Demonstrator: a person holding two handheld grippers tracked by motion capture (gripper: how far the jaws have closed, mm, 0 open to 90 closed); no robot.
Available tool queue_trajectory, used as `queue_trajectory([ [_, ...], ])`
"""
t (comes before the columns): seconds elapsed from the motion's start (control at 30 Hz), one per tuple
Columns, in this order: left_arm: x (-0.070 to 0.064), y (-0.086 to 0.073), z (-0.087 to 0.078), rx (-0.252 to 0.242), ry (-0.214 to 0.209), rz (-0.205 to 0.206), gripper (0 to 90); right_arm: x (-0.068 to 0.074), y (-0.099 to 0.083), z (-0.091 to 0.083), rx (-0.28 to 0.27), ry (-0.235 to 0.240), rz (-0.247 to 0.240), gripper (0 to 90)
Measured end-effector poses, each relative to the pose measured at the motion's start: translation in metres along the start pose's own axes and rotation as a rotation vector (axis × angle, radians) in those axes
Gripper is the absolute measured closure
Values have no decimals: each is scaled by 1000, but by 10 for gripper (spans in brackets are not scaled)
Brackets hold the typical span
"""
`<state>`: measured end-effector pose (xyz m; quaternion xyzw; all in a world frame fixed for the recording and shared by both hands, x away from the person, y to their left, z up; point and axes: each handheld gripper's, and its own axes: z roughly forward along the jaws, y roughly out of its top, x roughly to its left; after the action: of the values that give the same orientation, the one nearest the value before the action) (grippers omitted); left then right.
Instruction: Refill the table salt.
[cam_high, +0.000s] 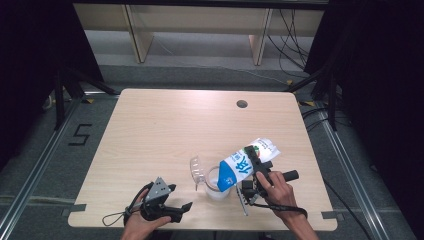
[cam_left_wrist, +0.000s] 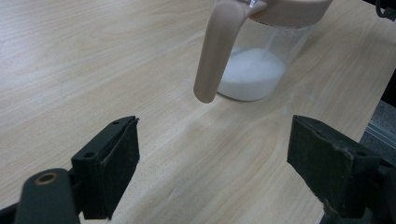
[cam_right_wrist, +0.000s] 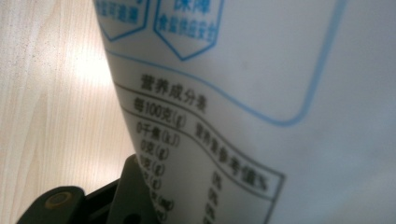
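A white and blue packet (cam_high: 248, 161) with printed text hangs tilted, its lower end over a clear jug (cam_high: 216, 187), and my right gripper (cam_high: 253, 161) is shut on its middle. The right gripper view has the packet's label (cam_right_wrist: 261, 93) close up, pressed against one black jaw. The jug (cam_left_wrist: 254, 70) holds a layer of white stuff, has a beige handle (cam_left_wrist: 217, 51), and its lid (cam_high: 196, 170) stands flipped open. My left gripper (cam_left_wrist: 212, 163) rests open near the table's front edge, pointing at the jug from a short way off, with nothing between its jaws.
The light wooden table (cam_high: 165, 130) has a round cable hole (cam_high: 242, 104) at the back right. A thin grey stick (cam_high: 242, 204) lies by the right hand near the front edge. Beyond the table are wooden furniture legs (cam_high: 137, 35) and loose cables (cam_high: 295, 35).
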<state>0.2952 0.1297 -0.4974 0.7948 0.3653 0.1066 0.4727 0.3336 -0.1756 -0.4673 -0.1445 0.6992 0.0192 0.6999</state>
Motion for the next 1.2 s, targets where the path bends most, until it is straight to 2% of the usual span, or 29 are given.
queue_trajectory([
  [0.17, 0, 0, 0, 0, 1, 1, 164, -1, 0, 0, -7, 2, -16, 597],
  [0.2, 0, 0, 0, 1, 2, -1, 164, 1, 0, 0, 4, 1, 8, 597],
  [0.27, 0, 0, -1, 1, 5, 5, 164, 1, 0, 0, 4, 2, 9, 597],
  [0.33, 1, 0, -1, -4, 4, 13, 164, -4, 1, 2, -22, -7, -54, 597],
  [0.37, 1, 0, -1, -7, 2, 13, 164, -4, 1, 1, -17, -2, -55, 597],
  [0.4, 1, 1, -1, 3, 5, 11, 164, 1, 1, 0, 1, 0, 5, 597],
  [0.43, 1, 1, -1, 1, 1, 18, 164, 1, 0, 0, 2, 0, 6, 598],
  [0.53, -1, 0, 1, -6, -1, -1, 164, -1, 0, 0, -8, -7, -16, 598],
  [0.57, 0, 1, 0, -4, 0, 19, 164, -1, 0, -1, 4, 7, -10, 598],
  [0.6, 0, 1, 0, -3, 1, 19, 164, 0, 0, -2, 17, 8, 12, 598],
  [0.67, 0, 1, 1, -6, -2, 15, 164, 1, 0, -1, 7, 2, 8, 598],
  [0.73, 0, 0, 0, -4, -2, 2, 164, -1, 0, 0, -9, -8, -21, 600],
  [0.8, 1, 0, -1, 1, 7, 15, 164, 1, 0, 0, 5, -1, 3, 599],
  [0.9, 1, 1, -1, 2, 5, 18, 164, 0, 0, 0, -4, -1, -19, 600],
  [0.93, 0, 0, -1, -1, 1, 0, 164, 0, 0, 0, -2, -1, -19, 600],
  [1.03, 0, 0, 0, -2, -1, 5, 164, 1, 0, -1, 8, -2, -3, 600],
  [1.07, 0, 0, 0, -2, -1, 5, 164, -1, 0, -1, 20, 17, -18, 600],
  [1.2, 0, 0, 0, 1, 0, 3, 164, -3, 0, -1, 16, 12, -37, 601],
])
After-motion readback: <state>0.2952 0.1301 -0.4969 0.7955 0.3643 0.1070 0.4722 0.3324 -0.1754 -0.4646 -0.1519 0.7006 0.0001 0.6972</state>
